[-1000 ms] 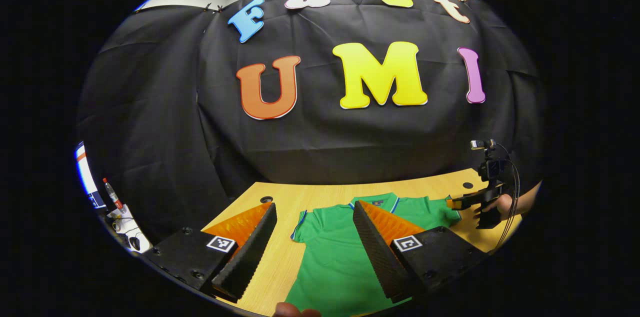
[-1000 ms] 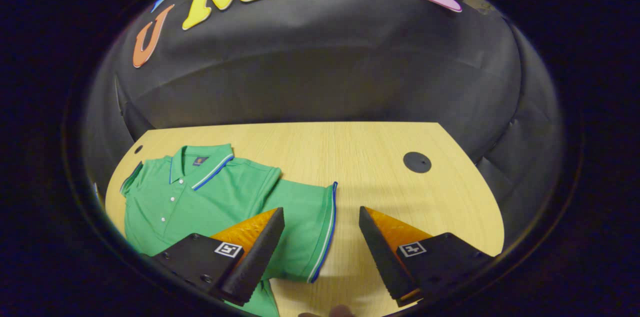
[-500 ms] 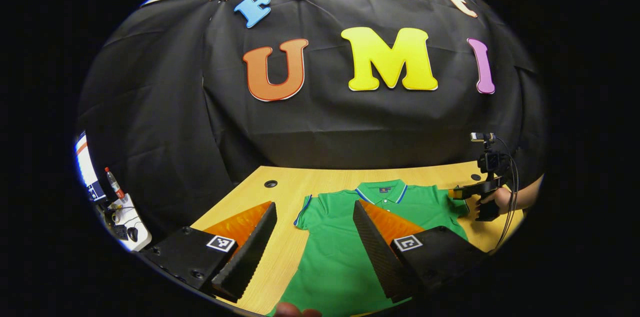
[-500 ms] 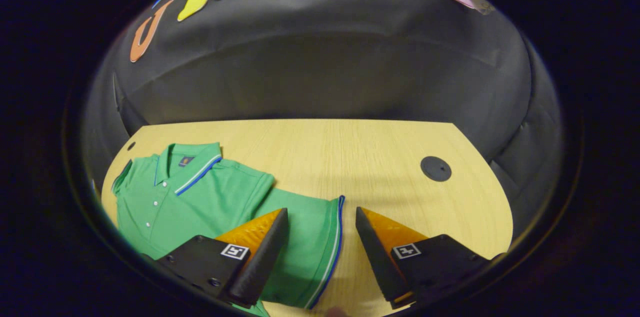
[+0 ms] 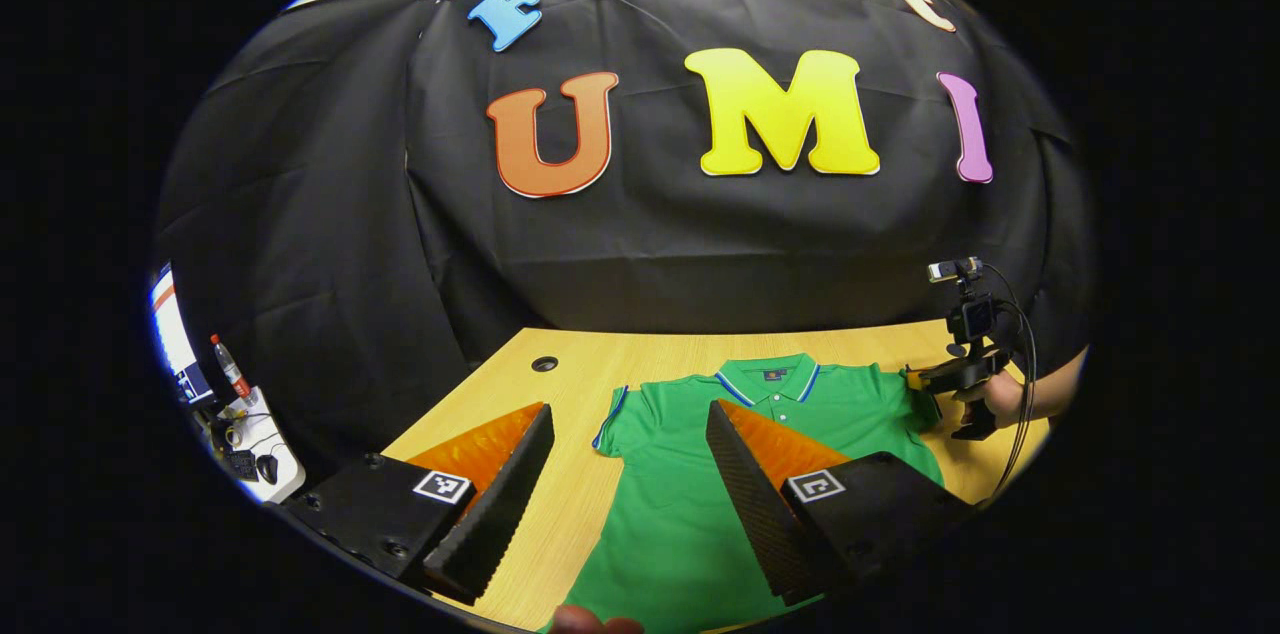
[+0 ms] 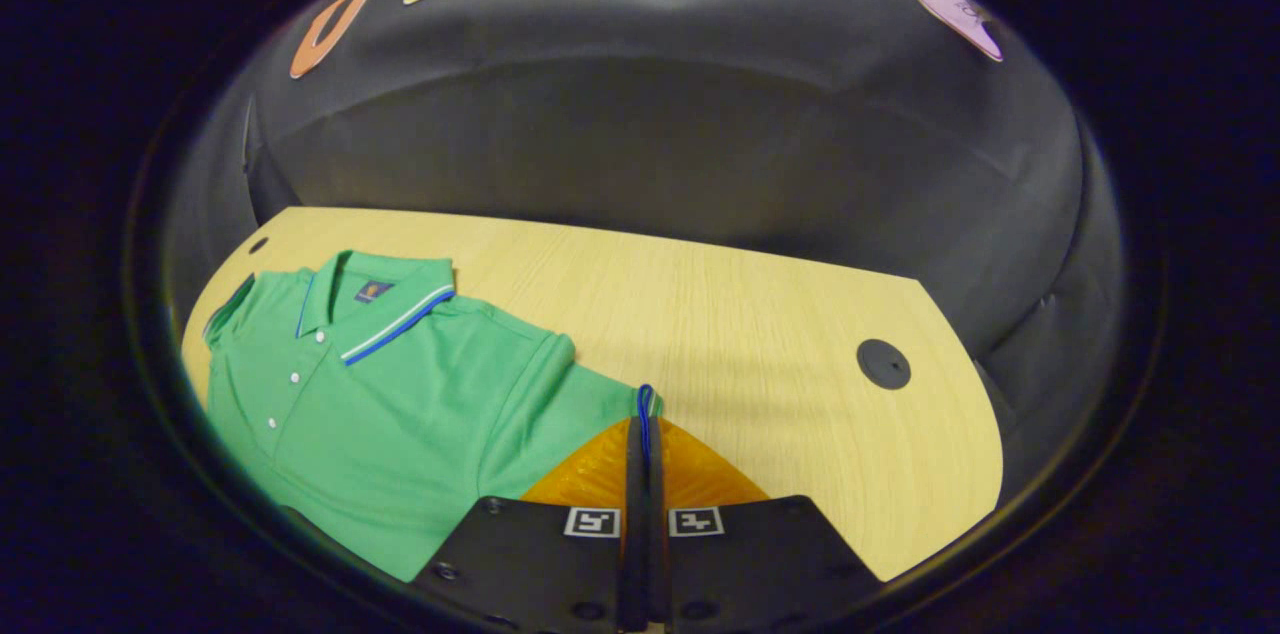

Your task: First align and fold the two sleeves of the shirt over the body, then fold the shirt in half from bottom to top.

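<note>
So compared with a second ago, my right gripper (image 6: 641, 434) has gone from wide open to clamped right onto the cuff of the shirt's right sleeve (image 6: 600, 394), you can see the blue trim of the cuff pinched between the two fingers in the right gripper view. The green polo shirt (image 6: 370, 394) is lying flat on the wooden table (image 6: 760, 314), collar toward the booth's black wall, buttons up. In the left gripper view the same right gripper (image 5: 925, 379) shows off to the side with a hand (image 5: 1000, 399) around it, sitting at the sleeve edge of the shirt (image 5: 680, 504), closer in on the cloth than it was before. My left gripper (image 5: 625, 434) hasn't changed its spread at all, fingers wide apart and holding nothing, hovering over the table with the shirt's other sleeve (image 5: 620, 414) between them. That view has barely shifted since half a second ago. Off past the table's left edge there's a cluttered white desk (image 5: 250, 444) with a bottle (image 5: 229, 369) on it
</note>
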Tool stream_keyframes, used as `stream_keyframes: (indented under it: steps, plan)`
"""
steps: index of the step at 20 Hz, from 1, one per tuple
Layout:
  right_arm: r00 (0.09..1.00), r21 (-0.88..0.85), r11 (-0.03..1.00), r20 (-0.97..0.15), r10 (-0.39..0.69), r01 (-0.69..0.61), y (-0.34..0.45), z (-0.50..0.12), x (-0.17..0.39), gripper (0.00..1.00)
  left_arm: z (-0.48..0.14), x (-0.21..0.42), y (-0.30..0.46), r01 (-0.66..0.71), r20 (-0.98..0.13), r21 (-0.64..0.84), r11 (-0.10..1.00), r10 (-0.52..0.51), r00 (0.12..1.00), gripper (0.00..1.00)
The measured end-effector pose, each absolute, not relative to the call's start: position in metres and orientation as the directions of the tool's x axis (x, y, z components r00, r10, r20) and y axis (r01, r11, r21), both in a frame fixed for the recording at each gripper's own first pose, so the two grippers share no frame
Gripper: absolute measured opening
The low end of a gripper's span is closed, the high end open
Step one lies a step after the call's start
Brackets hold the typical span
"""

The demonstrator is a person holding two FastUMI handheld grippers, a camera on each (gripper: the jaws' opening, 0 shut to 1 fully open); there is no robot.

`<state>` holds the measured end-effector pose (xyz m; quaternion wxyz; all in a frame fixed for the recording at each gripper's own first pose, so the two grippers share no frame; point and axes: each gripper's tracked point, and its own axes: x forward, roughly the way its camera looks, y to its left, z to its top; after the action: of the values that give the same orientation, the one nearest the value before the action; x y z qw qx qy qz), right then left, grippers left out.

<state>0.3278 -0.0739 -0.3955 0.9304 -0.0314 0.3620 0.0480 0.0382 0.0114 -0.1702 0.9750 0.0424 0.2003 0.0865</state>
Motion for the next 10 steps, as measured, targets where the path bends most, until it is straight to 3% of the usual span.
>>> stream_keyframes:
  steps: [10]
  plan:
    - [0.753,0.015,0.994,-0.652,0.090,-0.106,-0.052,-0.340,0.322,0.03,-0.167,0.018,0.026,-0.185,-0.375,0.084,0.979,0.203,0.904,0.99]
